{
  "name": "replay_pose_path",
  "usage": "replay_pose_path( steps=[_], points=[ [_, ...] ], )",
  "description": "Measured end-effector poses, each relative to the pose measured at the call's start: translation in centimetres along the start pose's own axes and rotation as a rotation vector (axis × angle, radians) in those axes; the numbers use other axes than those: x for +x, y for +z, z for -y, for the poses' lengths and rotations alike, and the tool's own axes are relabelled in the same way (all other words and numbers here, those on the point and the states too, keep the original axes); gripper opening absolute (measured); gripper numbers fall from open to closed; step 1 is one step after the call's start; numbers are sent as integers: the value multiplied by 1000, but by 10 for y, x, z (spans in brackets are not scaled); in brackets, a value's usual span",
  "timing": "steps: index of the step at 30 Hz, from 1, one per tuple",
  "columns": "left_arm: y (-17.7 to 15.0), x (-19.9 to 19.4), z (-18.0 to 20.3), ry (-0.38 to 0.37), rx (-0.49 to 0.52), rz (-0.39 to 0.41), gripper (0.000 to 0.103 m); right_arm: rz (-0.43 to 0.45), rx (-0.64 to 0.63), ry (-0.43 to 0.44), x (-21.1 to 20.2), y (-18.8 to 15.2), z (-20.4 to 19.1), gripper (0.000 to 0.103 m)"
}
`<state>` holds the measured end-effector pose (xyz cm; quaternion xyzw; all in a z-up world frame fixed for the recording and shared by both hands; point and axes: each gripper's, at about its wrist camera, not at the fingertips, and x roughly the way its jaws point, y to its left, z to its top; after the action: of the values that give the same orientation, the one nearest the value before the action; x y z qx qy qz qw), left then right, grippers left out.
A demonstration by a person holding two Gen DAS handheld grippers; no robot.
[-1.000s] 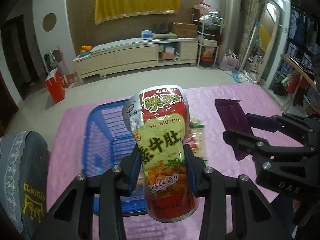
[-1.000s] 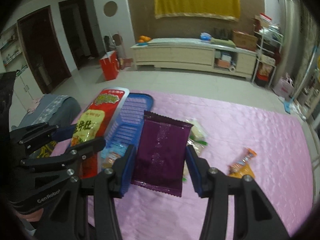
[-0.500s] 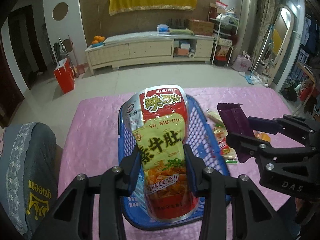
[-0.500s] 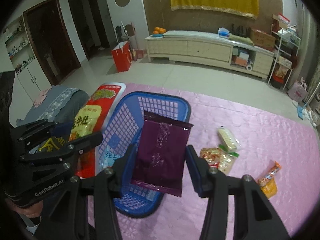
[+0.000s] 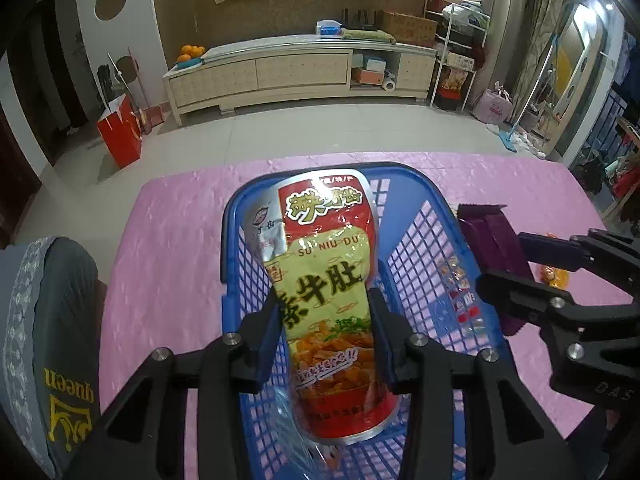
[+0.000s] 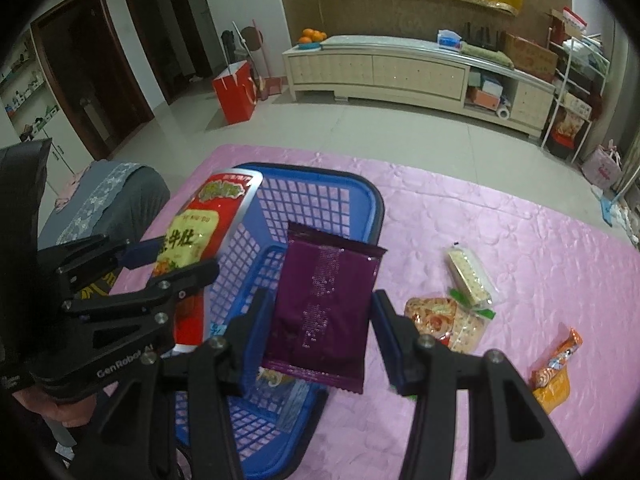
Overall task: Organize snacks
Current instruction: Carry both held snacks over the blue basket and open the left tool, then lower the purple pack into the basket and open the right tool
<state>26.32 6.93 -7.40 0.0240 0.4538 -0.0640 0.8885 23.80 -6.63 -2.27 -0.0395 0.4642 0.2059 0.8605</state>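
Note:
My left gripper [image 5: 326, 338] is shut on a red and yellow snack pouch [image 5: 326, 280] and holds it upright over the blue basket [image 5: 424, 216]. The pouch also shows in the right wrist view [image 6: 196, 232]. My right gripper [image 6: 320, 328] is shut on a purple packet [image 6: 324, 300], held above the basket's right rim [image 6: 376, 208]. The purple packet also shows at the right of the left wrist view [image 5: 492, 236]. The basket holds a few small packets at its bottom [image 6: 280, 388].
The pink tablecloth [image 6: 520, 248] carries loose snacks to the right of the basket: a cracker pack [image 6: 470, 276], a red and orange pack [image 6: 444, 320] and an orange packet [image 6: 554, 368]. A grey cushioned chair [image 5: 44, 340] stands at the table's left edge.
Both grippers have moved left with their packets. The pouch now hangs over the basket's middle, and the purple packet has come over the basket's right rim.

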Motion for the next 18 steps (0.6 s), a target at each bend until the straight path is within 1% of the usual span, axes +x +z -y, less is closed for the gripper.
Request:
replay_pose_path(
  steps=[3, 4, 5, 8, 14, 18],
  points=[
    [4, 7, 0, 18, 24, -6, 46, 1, 0, -1, 2, 2, 1, 55],
    [5, 9, -1, 28, 31, -8, 51, 2, 1, -6, 2, 2, 1, 55],
    [6, 10, -1, 35, 38, -5, 60, 2, 4, -19, 2, 2, 2, 55],
    [4, 6, -5, 44, 35, 16, 72, 1, 12, -31, 0, 1, 5, 55],
    [-3, -6, -12, 39, -2, 19, 73, -1, 25, -14, -5, 0, 5, 55],
    [-6, -23, -20, 34, -30, 32, 73, 8, 8, -1, -11, 1, -2, 55]
  ],
)
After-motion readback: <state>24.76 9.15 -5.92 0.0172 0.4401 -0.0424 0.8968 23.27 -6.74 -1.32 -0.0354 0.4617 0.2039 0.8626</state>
